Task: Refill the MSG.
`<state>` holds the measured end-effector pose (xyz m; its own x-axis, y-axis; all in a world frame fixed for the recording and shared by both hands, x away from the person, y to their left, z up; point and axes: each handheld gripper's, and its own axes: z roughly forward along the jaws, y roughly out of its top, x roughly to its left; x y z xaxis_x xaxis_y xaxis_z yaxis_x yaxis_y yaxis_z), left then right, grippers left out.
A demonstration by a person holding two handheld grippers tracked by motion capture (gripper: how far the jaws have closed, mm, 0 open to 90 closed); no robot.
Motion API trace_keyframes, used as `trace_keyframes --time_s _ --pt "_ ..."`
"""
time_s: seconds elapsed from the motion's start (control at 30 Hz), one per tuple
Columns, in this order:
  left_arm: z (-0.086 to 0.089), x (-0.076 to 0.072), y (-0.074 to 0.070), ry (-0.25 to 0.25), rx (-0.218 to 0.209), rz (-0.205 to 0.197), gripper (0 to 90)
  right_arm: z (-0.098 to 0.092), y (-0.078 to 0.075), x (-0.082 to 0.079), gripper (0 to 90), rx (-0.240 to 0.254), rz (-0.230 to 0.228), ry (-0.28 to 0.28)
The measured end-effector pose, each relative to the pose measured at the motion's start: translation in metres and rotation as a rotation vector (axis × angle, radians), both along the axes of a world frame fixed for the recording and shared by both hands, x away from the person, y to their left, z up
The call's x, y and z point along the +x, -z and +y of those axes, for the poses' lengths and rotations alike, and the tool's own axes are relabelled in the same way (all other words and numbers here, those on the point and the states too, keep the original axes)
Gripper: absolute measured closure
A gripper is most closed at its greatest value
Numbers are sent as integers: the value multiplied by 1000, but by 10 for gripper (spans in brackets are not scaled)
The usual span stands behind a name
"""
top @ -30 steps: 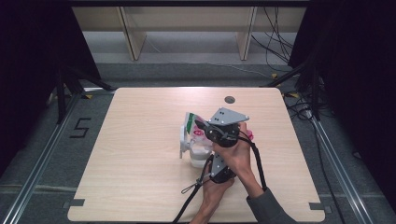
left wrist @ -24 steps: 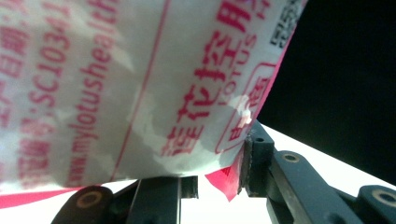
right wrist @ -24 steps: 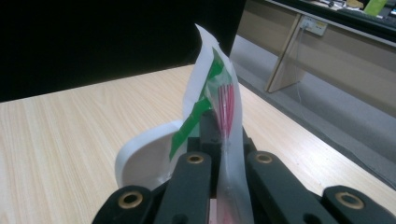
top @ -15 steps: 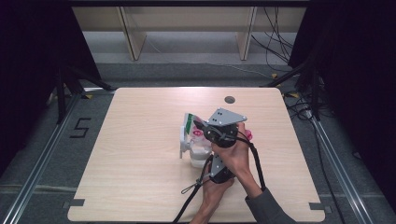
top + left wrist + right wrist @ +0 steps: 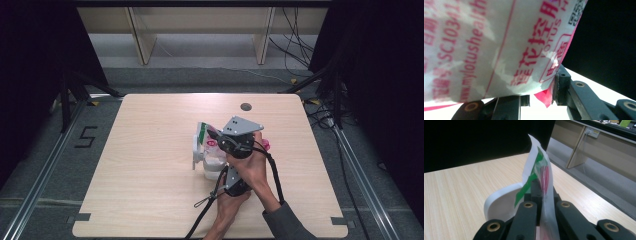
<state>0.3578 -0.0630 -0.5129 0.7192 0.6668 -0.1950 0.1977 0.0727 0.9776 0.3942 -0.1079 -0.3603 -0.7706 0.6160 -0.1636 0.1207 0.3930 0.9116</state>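
Landmark: white cup [image 5: 212, 165] standing near the middle of the light wood surface [image 5: 150, 150].

Left of the cup: bare surface. The cup's white handle [image 5: 195, 155] juts out on this side.

At the cup: a white plastic packet [image 5: 206, 136] with red print and a green strip rises from just above it, leaning to the far left. In the left claw view the packet [image 5: 499, 45] is right up against the lens, red lettering on white. The left claw [image 5: 544, 87] has its jaws part open, and one pad presses the packet's red edge; the other pad is behind the packet, so I cannot tell if it touches. In the high view this claw [image 5: 235, 182] sits just near-right of the cup, in a hand [image 5: 227, 210].

Right of the cup: the right claw [image 5: 541, 192] is pinched tight on the packet's [image 5: 537, 167] top edge, the film standing upright between its jaws, with the cup rim [image 5: 499, 202] just beyond. In the high view this claw [image 5: 222, 137] sits above and just right of the cup, under its grey plate. A small pink scrap [image 5: 265, 145] lies further right.

Far right of the cup: a dark round hole [image 5: 245, 106] in the surface.
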Motion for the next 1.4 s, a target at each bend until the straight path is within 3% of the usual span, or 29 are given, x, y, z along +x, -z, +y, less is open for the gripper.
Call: trace_keyframes --time_s 0.03,0.1,0.13,0.2,0.23,0.3,0.4,0.6,0.67,0.7,0.77,0.8,0.87,0.9,0.93,0.97,1.07,1.1,1.23,1.3,1.37,1.4 --pt "4 0 -1 14 52 -9 716 -1 -1 0 897 -7 3 -11" --pt "4 0 -1 17 57 -18 716 -1 -3 -1 898 5 -5 -10" --pt "0 0 -2 -2 -4 -7 717 -1 -3 -1 898 5 -6 -16" --pt "-1 0 -1 -13 -17 0 716 0 -2 -1 897 -5 7 -15" --pt "0 0 1 -2 18 1 714 0 1 0 897 3 10 8" --pt "0 0 0 -3 -2 0 715 0 1 -1 897 11 20 9" --pt "0 0 -2 -5 -4 -8 716 0 -2 -2 897 13 -5 -3" --pt "-1 0 -1 -6 -4 -6 716 -1 -2 -1 897 5 7 -12" --pt "0 -1 -1 -5 14 -9 716 -1 -2 -2 897 11 21 -15" --pt "3 0 -1 9 61 -16 716 -1 -2 -1 897 17 18 -13" --pt "-1 -1 -1 -14 -4 -6 716 -3 -2 0 897 17 5 -18" --pt "3 0 -1 9 60 -16 716 -3 -2 0 897 19 5 -18" --pt "3 -1 -2 13 71 -18 716 -3 -2 0 897 24 4 -7" --pt "3 -1 -2 10 69 -19 716 -3 -2 -1 897 30 4 3" --pt "1 -1 -2 -5 32 -12 716 -3 -3 -2 897 23 21 -3" --pt "-1 -1 -1 -14 -8 -7 716 -2 -2 -1 897 15 2 -14" --pt "0 -1 -1 -7 16 -10 716 -1 -1 -1 897 13 18 -11" --pt "0 -1 -1 -10 7 -10 716 -1 -2 -2 897 14 22 -13" --pt "-1 -1 -1 -7 7 -6 715 0 -1 -1 897 9 -5 -3" --pt "-1 -1 -2 -8 6 -10 716 -1 -2 -2 897 13 20 -10" --pt "-1 -1 -2 -4 5 -5 715 0 -2 -2 897 6 17 -13" --pt "-2 -1 -1 -7 1 -5 715 0 -1 -1 897 0 -7 -6"
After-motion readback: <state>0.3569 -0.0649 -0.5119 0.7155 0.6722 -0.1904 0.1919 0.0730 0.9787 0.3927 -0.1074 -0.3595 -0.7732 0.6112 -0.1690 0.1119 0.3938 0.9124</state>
